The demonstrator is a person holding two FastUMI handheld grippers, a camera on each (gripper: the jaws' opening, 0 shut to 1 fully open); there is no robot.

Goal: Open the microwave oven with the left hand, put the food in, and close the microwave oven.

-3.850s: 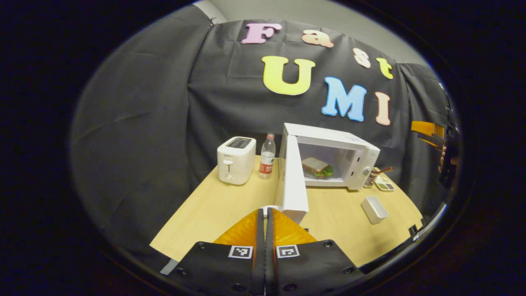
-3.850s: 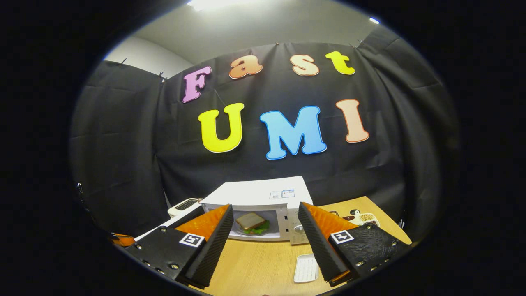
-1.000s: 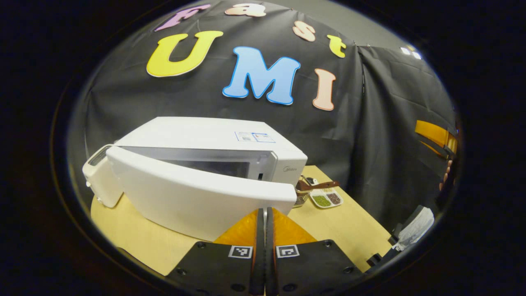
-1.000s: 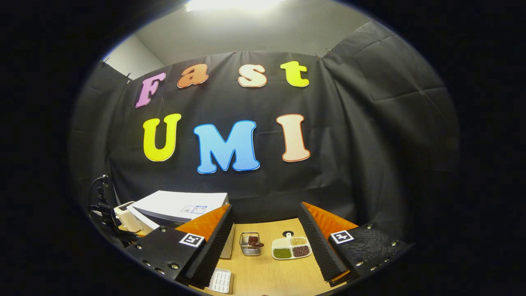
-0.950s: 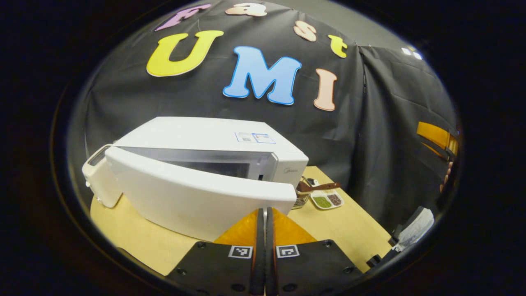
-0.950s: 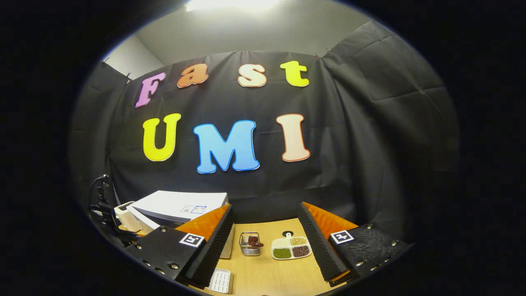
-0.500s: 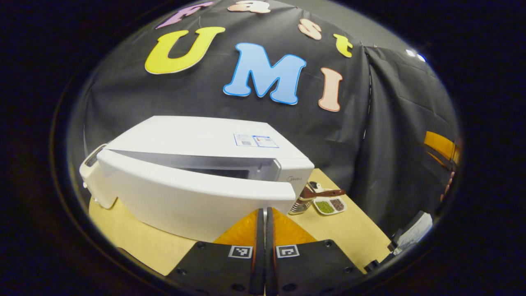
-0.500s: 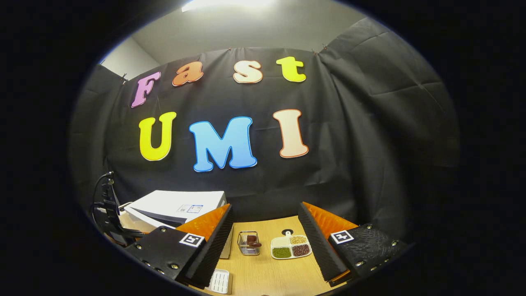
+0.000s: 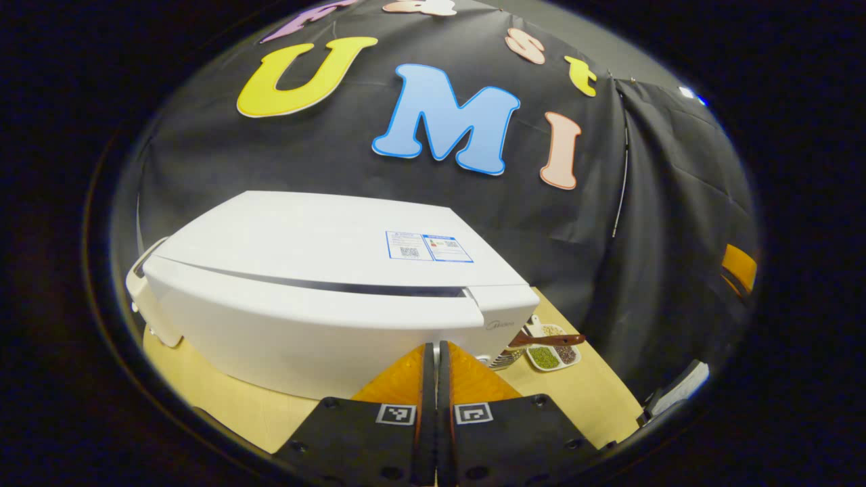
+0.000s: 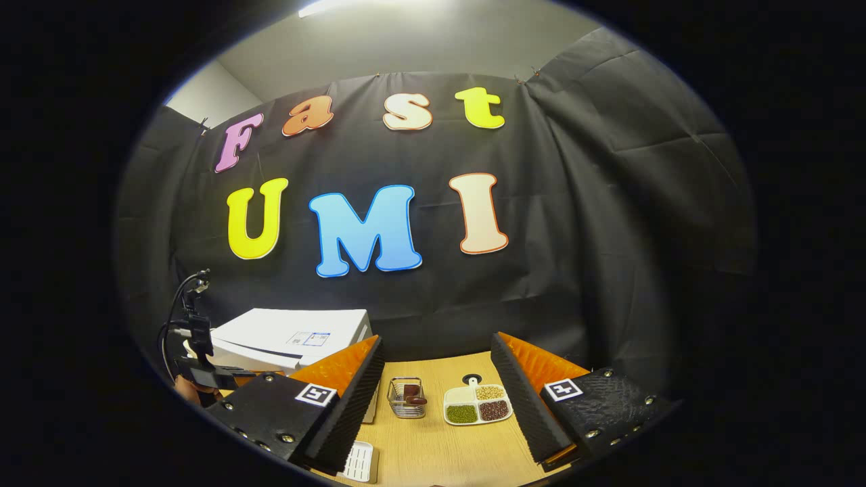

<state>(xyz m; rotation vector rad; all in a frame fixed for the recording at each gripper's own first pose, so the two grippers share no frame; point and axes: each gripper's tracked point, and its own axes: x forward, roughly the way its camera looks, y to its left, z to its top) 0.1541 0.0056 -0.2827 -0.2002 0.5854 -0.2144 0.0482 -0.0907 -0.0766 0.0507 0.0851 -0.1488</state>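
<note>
Light wooden surface (image 9: 575, 396), carrying all items listed; large white box-shaped microwave oven (image 9: 318, 250) at its left part, a small printed label on the top panel, the white door (image 9: 298, 331) swung nearly flush against the front with a thin dark slit along its upper edge, food inside hidden from sight; left hand-held gripper (image 9: 436, 348), fingers pressed together with nothing between them, tips at the lower right of the door, contact not certain; right hand-held gripper (image 10: 436, 358), fingers spread wide apart and empty, raised above the surface to the right of the oven; white four-compartment dish of green, brown and pale beans (image 10: 477, 404), beside the oven's right side; small wire-mesh basket with a brown object in it (image 10: 404, 398), between dish and oven; white ribbed rectangular tray (image 10: 358, 461), nearest the front edge
</note>
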